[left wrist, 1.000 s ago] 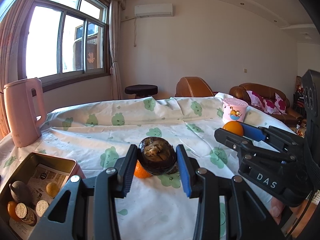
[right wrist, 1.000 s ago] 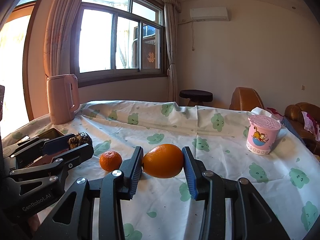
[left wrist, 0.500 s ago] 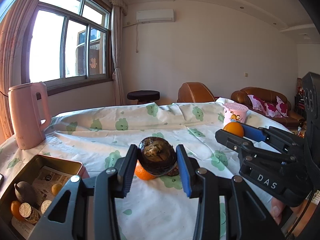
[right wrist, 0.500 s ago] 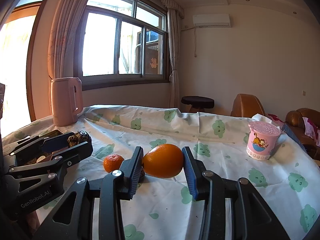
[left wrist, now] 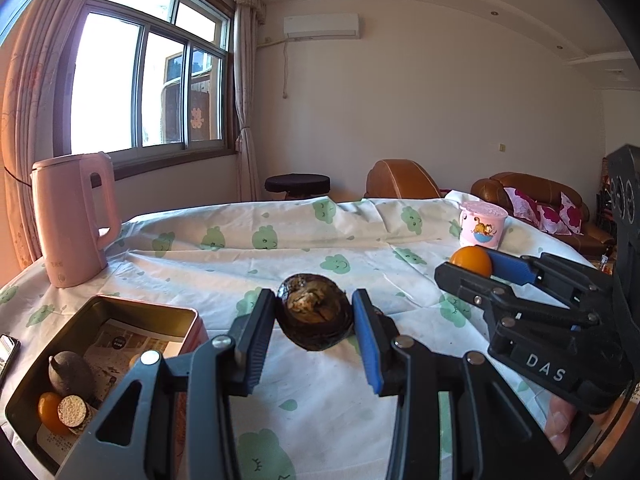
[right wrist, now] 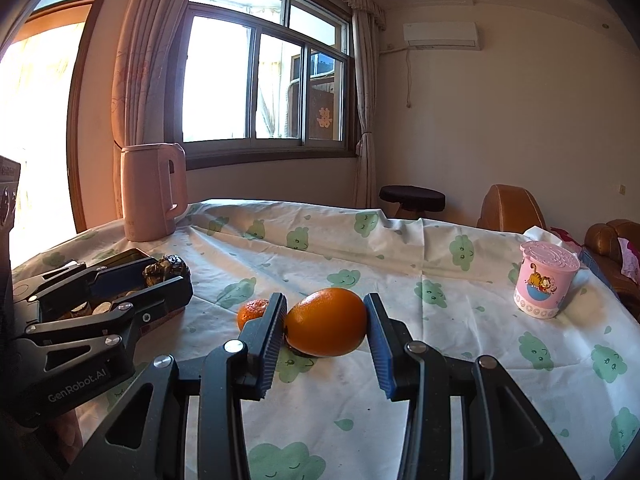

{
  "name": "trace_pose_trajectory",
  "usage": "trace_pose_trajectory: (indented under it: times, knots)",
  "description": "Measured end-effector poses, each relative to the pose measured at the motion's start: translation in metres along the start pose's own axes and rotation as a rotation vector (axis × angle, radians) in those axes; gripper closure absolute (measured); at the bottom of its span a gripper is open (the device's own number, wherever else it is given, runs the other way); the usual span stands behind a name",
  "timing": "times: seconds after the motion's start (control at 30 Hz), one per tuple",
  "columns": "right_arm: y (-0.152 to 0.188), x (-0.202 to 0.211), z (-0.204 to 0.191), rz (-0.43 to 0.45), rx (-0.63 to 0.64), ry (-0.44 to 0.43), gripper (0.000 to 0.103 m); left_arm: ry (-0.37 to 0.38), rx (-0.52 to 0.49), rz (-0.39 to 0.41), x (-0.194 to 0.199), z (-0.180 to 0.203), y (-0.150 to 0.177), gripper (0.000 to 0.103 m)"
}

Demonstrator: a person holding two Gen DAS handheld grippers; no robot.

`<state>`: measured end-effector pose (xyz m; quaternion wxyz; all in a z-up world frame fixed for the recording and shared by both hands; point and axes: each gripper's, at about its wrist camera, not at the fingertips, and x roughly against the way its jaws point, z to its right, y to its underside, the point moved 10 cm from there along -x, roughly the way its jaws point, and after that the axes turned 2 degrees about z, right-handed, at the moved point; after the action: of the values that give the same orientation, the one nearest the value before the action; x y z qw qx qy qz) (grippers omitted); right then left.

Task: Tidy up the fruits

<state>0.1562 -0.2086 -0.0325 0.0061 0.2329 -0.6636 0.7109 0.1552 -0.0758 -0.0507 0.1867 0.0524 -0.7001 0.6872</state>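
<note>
My left gripper (left wrist: 314, 316) is shut on a dark, shrivelled brown fruit (left wrist: 314, 310), held above the cloth just right of an open tin box (left wrist: 120, 308). The tin holds a dark fruit (left wrist: 70, 374), a small orange fruit (left wrist: 47, 412) and a cut round piece (left wrist: 74, 410) on printed paper. My right gripper (right wrist: 326, 326) is shut on a large orange (right wrist: 326, 322) above the table. A small tangerine (right wrist: 252, 312) lies on the cloth just left of its left finger. In the right wrist view the left gripper (right wrist: 168, 278) with its dark fruit (right wrist: 166, 268) hangs over the tin.
A pink kettle (left wrist: 72, 216) stands at the table's far left behind the tin. A pink cartoon cup (right wrist: 546, 284) stands at the far right. A phone (left wrist: 8, 354) lies at the left edge. A white cloth (right wrist: 400, 256) with green prints covers the table; sofas stand beyond.
My left gripper has shifted left toward the tin with the dark fruit; the tangerine, seen beneath it before, is now hidden in its view. The right gripper has kept still.
</note>
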Motion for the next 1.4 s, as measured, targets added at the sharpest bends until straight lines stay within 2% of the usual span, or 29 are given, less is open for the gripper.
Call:
trace_pose_trajectory:
  times: [0.9, 1.4]
  knots:
    - [-0.021, -0.015, -0.13, -0.034, 0.068, -0.238, 0.061, -0.17, 0.075, -0.019, 0.051, -0.105, 0.017, 0.062]
    - [-0.019, -0.019, -0.187, -0.051, 0.135, -0.314, 0.061, -0.254, 0.109, -0.029, 0.07, -0.153, 0.031, 0.062]
